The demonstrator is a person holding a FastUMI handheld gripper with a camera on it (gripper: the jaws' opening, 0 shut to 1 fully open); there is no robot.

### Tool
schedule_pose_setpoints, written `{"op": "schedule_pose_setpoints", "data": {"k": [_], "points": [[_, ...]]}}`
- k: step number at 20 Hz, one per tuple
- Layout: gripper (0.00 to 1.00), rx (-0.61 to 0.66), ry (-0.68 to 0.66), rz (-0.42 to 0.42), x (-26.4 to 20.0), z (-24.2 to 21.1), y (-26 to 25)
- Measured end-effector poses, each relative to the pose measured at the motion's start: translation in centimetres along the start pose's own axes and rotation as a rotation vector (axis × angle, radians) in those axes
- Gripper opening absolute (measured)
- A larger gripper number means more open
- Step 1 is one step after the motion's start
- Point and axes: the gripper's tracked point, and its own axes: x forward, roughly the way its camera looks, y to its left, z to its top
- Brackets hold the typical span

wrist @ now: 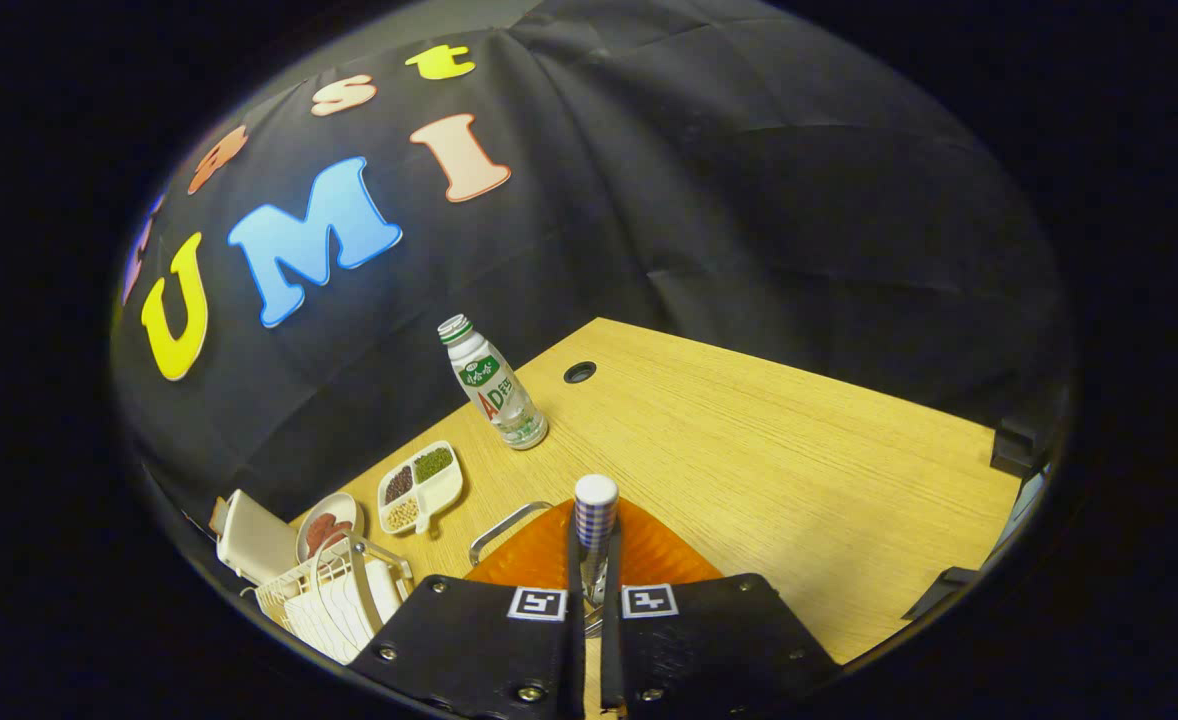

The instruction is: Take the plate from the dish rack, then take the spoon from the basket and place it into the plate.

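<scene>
Black cloth wall (pixel 749 200); light wood table (pixel 799 470).

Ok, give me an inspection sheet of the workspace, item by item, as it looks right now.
Surface: wooden table with a cable hole.
Job's things: spoon, checked handle, upright between the fingers above the orange basket; white dish rack beside it.
Clutter: bottle, divided dish of beans, small bowl.
Grippers: claw shut on spoon.
Cables: nothing seen.
Surroundings: black cloth wall.
</scene>
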Motion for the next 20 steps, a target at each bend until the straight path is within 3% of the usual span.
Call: {"op": "schedule_pose_setpoints", "data": {"k": [9, 15, 20], "points": [[0.06, -0.193, -0.102, -0.019, -4.1, 3.9, 2.8], [0.06, -0.346, -0.215, -0.038, -10.2, 6.6, 5.6], [0.06, -0.442, -0.257, -0.015, -15.9, 5.3, 8.5]]}}
